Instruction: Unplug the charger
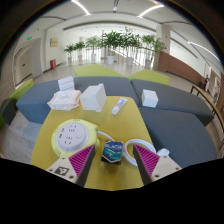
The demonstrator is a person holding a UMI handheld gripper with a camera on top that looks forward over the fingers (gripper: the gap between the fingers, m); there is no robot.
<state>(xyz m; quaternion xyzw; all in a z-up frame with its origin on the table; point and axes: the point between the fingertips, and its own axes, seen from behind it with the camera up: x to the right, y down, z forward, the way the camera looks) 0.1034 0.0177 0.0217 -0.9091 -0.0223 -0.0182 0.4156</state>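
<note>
Between our fingers (114, 158), which stand wide apart and grip nothing, sits the charger (113, 151) on the yellow counter (125, 122) (round white power strip (72, 136) just left).

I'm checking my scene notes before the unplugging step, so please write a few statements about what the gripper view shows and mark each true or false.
1. The round power strip lies on the yellow table. True.
2. The gripper is shut on the charger. False: the fingers are open, and the charger stands between them with a gap at each side.
3. The power strip is right of the right finger. False: it lies just ahead of the left finger.
4. A white remote lies on the table beyond the charger. True.
5. White boxes stand on the table's far end. True.
6. The wall beyond the sofas is bare. False: potted plants line it.
</note>
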